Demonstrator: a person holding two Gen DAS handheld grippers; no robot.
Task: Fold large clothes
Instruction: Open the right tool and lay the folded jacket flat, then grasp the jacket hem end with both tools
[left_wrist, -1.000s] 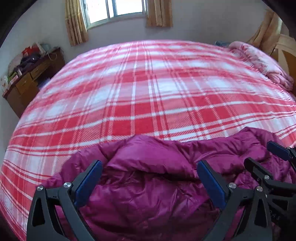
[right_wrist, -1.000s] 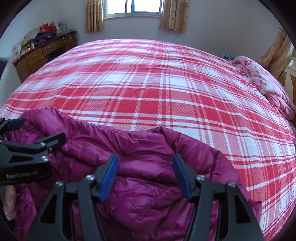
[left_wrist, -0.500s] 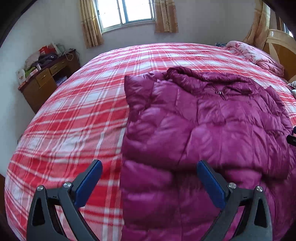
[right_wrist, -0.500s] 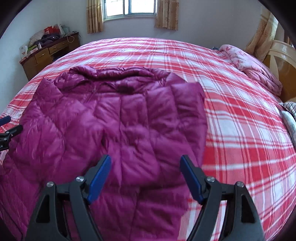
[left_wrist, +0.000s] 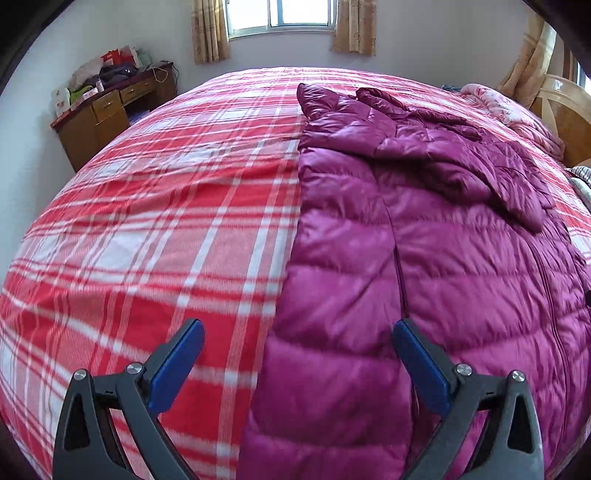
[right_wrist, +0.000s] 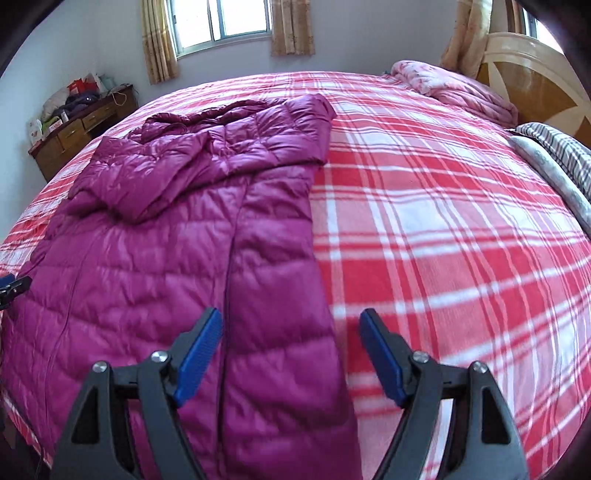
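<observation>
Plaid bed (left_wrist: 155, 229) under magenta coat (left_wrist: 424, 258)

A second ago your magenta down jacket (left_wrist: 424, 229) lay bunched in a crumpled heap right under both grippers; now it lies spread flat and lengthwise on the red plaid bedspread (left_wrist: 155, 206), hood end toward the window and both sleeves folded in over the chest. You have pulled both grippers back toward the near edge of the bed. Your left gripper (left_wrist: 297, 363) now hangs over the jacket's left edge, half above bare bedspread, and your right gripper (right_wrist: 291, 354) over its right edge. The left gripper, which crowded the right wrist view before, now shows only as a sliver at that view's left border.
</observation>
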